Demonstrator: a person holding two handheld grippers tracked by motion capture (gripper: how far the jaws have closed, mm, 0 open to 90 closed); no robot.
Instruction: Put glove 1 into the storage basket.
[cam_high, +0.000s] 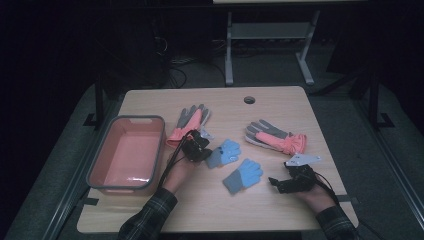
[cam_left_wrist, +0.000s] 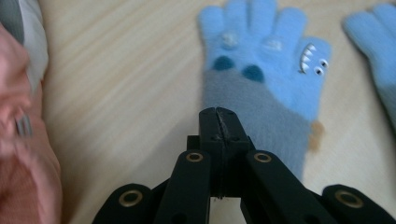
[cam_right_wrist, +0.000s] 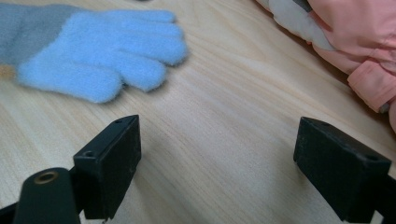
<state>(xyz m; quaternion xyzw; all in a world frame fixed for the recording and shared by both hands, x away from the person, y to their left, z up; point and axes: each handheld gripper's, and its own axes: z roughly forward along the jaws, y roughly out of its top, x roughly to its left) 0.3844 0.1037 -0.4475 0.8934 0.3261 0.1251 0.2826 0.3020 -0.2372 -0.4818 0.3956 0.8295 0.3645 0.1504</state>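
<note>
So right now the left gripper (cam_high: 204, 151) sits mid-table with its jaws pressed together at the grey cuff of the blue monster glove (cam_left_wrist: 261, 74). From the left gripper view the tips meet right at the cuff's edge, and I honestly can't tell whether any fabric is pinched between them. That glove lies straight ahead of the jaws, long axis running away from them, fingers pointing toward the far right corner of the table. Its plain mate, the second blue glove (cam_high: 243, 175), lies just beside it toward the near edge, fingers pointing the same way. The right gripper (cam_high: 274, 182) rests near the right near corner with jaws spread wide over bare wood, and that second glove lies off to its left, fingers toward it. So I'd say left hand is nearer the monster glove, right hand nearer the other. The pink bin (cam_high: 127, 152) waits by the left edge.
</note>
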